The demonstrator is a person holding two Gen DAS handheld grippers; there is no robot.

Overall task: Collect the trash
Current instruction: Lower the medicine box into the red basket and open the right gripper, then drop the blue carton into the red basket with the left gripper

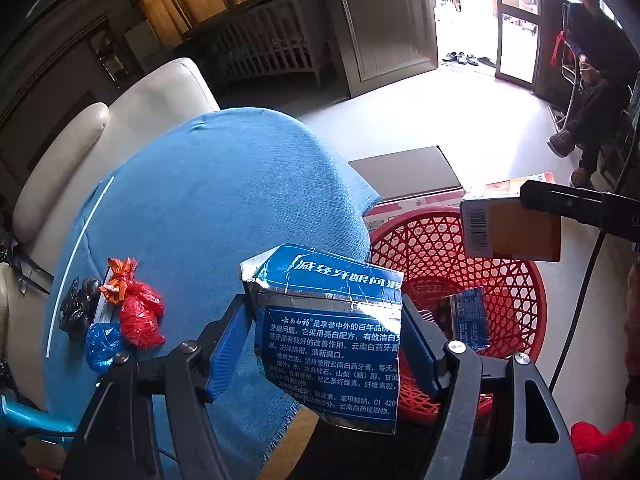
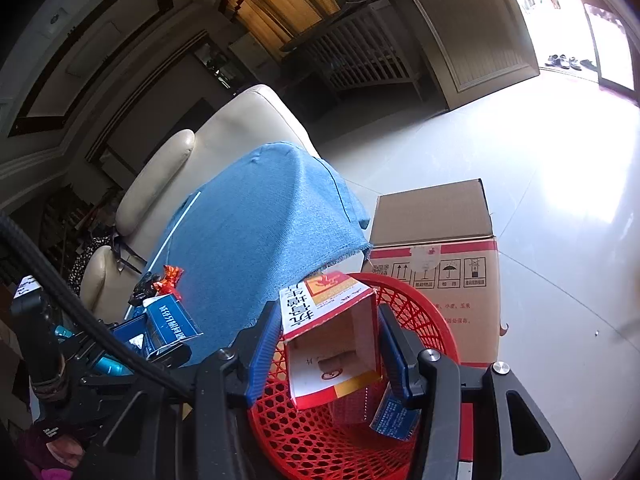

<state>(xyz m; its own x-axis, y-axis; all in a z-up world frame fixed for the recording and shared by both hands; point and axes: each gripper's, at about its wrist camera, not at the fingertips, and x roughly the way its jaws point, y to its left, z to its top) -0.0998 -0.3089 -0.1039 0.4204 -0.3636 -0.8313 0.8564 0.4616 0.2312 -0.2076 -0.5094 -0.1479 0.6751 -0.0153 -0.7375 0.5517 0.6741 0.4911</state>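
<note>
On the blue cloth point(image 1: 208, 200) covering the table, toward its left edge, a cluster of small knotted bags was seen: a black bag point(image 1: 78, 312), a red bag point(image 1: 140, 318) with an orange twist at its top, and a blue bag point(image 1: 102, 346), all touching or just beside one another. Nearer the middle, a torn blue toothpaste box point(image 1: 332, 328) was pinched between the blue-padded fingers of the left gripper point(image 1: 328, 348), held over the table's edge beside the red basket point(image 1: 512, 292). Inside the basket, another small blue carton point(image 1: 470, 320) was lying against the mesh. To the right, a red-and-white carton point(image 2: 332, 336), its end open, was clamped by the right gripper point(image 2: 330, 354) above the basket, with the fingers pressed against both of its sides. Behind the basket, a closed cardboard box point(image 2: 436, 240) was standing on the pale floor point(image 2: 560, 200). A cream sofa point(image 2: 240, 128) was visible behind the table.
</note>
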